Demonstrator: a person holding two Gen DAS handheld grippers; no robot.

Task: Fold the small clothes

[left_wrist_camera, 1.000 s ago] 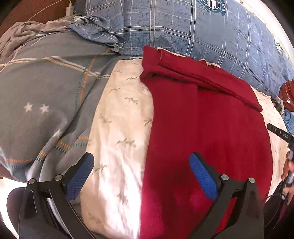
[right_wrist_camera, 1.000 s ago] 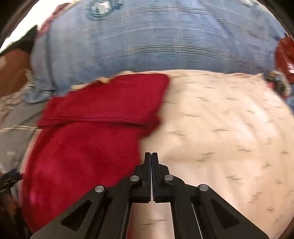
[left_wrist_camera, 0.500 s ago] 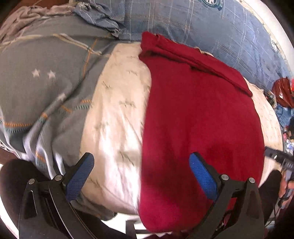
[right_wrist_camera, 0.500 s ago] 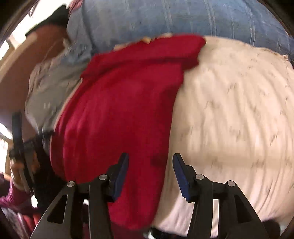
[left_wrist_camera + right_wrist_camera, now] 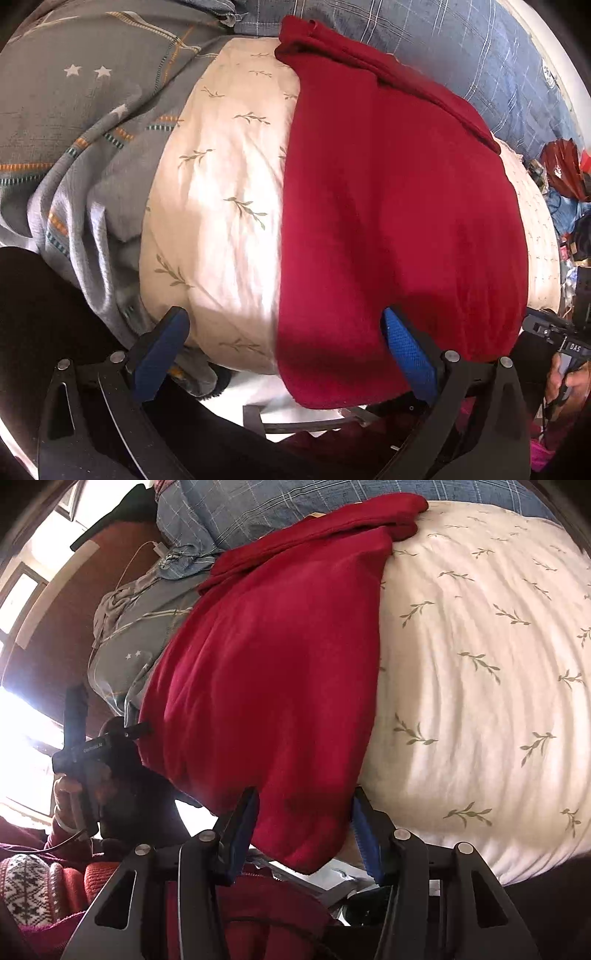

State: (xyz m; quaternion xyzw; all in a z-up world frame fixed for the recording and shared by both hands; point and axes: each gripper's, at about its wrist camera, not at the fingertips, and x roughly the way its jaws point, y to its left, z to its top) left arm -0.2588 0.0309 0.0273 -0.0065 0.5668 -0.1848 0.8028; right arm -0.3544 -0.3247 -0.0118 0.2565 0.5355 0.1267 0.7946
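A dark red garment [image 5: 399, 206] lies flat on the white leaf-print sheet [image 5: 221, 206], its far end folded over near the pillows. Its near hem hangs over the bed's front edge. My left gripper [image 5: 284, 354] is open wide over the hem's left corner, one finger above the sheet and the other above the red cloth. In the right wrist view the same garment [image 5: 273, 664] fills the middle. My right gripper [image 5: 303, 834] is open about halfway, and the hem's right corner hangs between its fingers; the pads do not press on it.
A grey star-patterned blanket [image 5: 74, 122] lies left of the sheet, and a blue plaid pillow [image 5: 461, 44] lies behind the garment. Red bags and clutter [image 5: 561, 173] sit beyond the bed's right side. A hand holds the other gripper's handle [image 5: 77, 753]. A patterned knit sleeve [image 5: 26, 886] is low left.
Both grippers have drawn back to the bed's near edge and tilted down over the garment's hem. The right gripper was shut a second ago and has opened. The garment has not shifted.
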